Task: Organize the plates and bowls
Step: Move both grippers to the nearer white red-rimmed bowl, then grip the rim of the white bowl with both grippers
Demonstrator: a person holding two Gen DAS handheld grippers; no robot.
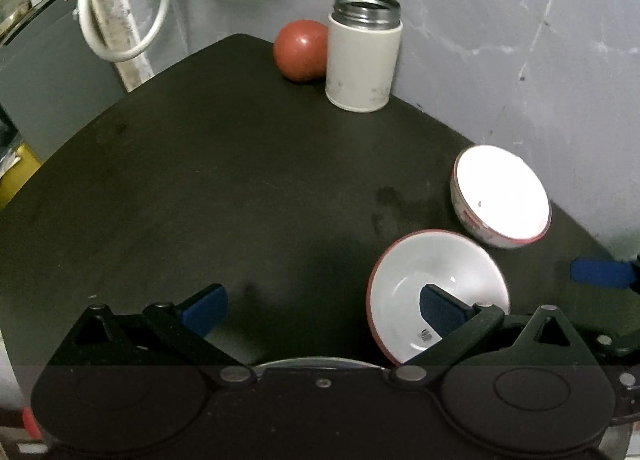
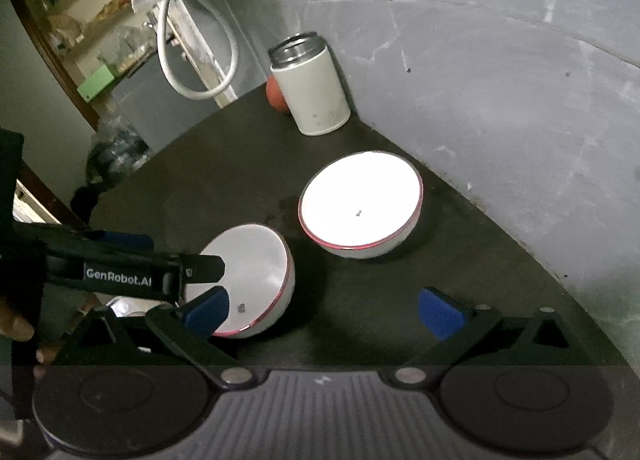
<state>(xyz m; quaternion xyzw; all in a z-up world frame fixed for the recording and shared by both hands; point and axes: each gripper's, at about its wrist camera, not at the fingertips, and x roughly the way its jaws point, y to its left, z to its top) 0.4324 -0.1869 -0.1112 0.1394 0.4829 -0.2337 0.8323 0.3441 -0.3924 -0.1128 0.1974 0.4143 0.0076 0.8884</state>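
Nearby, the left gripper (image 1: 322, 310) stands wide open over the dark table (image 1: 200, 179), its right finger inside the tilted near bowl (image 1: 436, 292), possibly touching it. Equally wide apart and empty, the right gripper (image 2: 324, 310) faces the far bowl (image 2: 360, 203).

My left gripper (image 1: 322, 310) hung spread wide over the dark table (image 1: 200, 179). My right-hand pad (image 1: 440, 312) sat inside the near bowl (image 1: 436, 280), white with a red rim. A second bowl (image 1: 502, 197) stood just beyond it, by the wall. Far back stood an open white canister (image 1: 362, 59), a red ball (image 1: 300, 49) beside it.
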